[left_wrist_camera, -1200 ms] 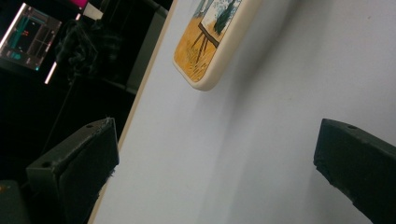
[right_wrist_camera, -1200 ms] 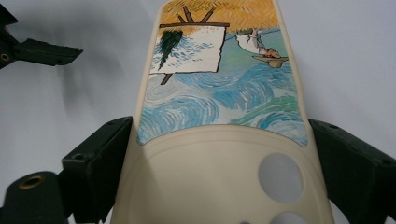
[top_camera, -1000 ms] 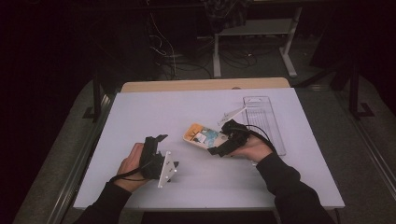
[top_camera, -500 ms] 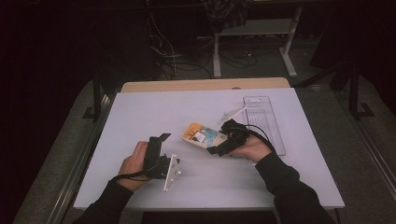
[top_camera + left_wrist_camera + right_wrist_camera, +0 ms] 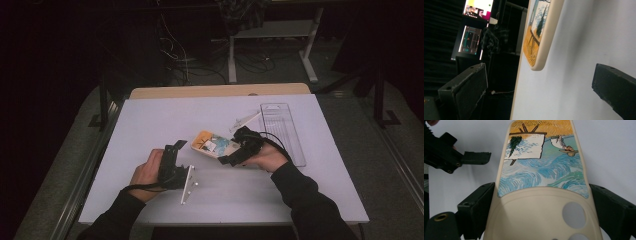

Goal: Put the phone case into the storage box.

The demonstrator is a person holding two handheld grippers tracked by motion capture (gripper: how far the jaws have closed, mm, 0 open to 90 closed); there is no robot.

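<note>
Right gripper (image 5: 231, 161): jaws clamped on the side edges of a cream phone case (image 5: 541, 182), one black jaw on each side, pads against the rim as seen in the right gripper view. Case is printed with a painted scene: blue swirls, an easel with a canvas, orange-yellow band at the far end. Plain cream section with round camera cutouts sits nearest the camera, between the jaws. In the high view the phone case (image 5: 212, 144) is near the middle of the white table (image 5: 150, 120), its orange end pointing toward the left gripper, the right hand (image 5: 270, 157) behind it.

Left gripper (image 5: 176, 150): jaws apart, nothing between them. Left gripper view is rolled on its side; the orange end of the case (image 5: 537, 37) lies ahead of the jaws, clear of both. Right gripper view shows one left jaw tip near the case's left edge, a gap between them. Left hand (image 5: 146, 174) rests low on the table, the gripper's white plate (image 5: 186, 184) standing on edge beside it.

Further out: clear plastic package tray (image 5: 282, 131) lies flat to the right of the right hand, near the table's right side. A small clear piece (image 5: 245, 121) lies between tray and case. Wooden strip (image 5: 220, 90) runs along the far table edge. Dark floor with cables beyond.
</note>
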